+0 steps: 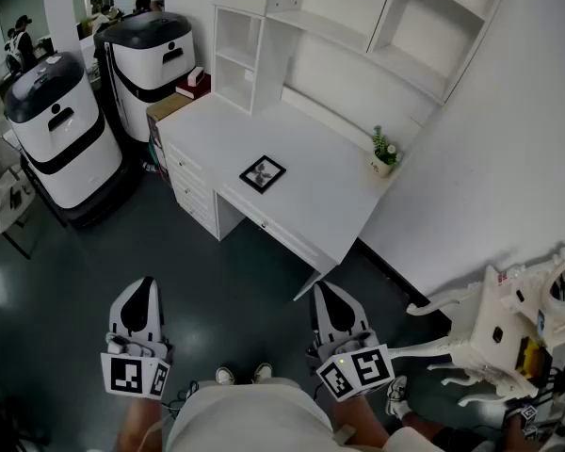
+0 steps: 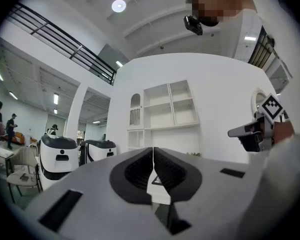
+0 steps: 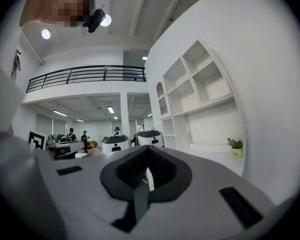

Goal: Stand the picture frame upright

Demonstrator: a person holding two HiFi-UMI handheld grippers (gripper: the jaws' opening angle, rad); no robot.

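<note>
A small black picture frame [image 1: 263,173] lies flat on the white desk [image 1: 311,196], near its middle. Both grippers hang low over the dark floor, well short of the desk. My left gripper [image 1: 144,287] is shut with nothing in it, at the lower left of the head view. My right gripper [image 1: 326,293] is shut and empty too, close to the desk's near corner. In the left gripper view the jaws [image 2: 153,154] meet in a thin line. The jaws in the right gripper view [image 3: 148,156] also meet, pointing level across the room.
A small potted plant [image 1: 384,153] stands at the desk's right edge by the wall. White shelves [image 1: 292,26] rise behind the desk. Two white-and-black machines [image 1: 61,125] stand left of it. A white ornate chair [image 1: 494,328] lies tipped at the lower right. Drawers [image 1: 193,191] face the floor space.
</note>
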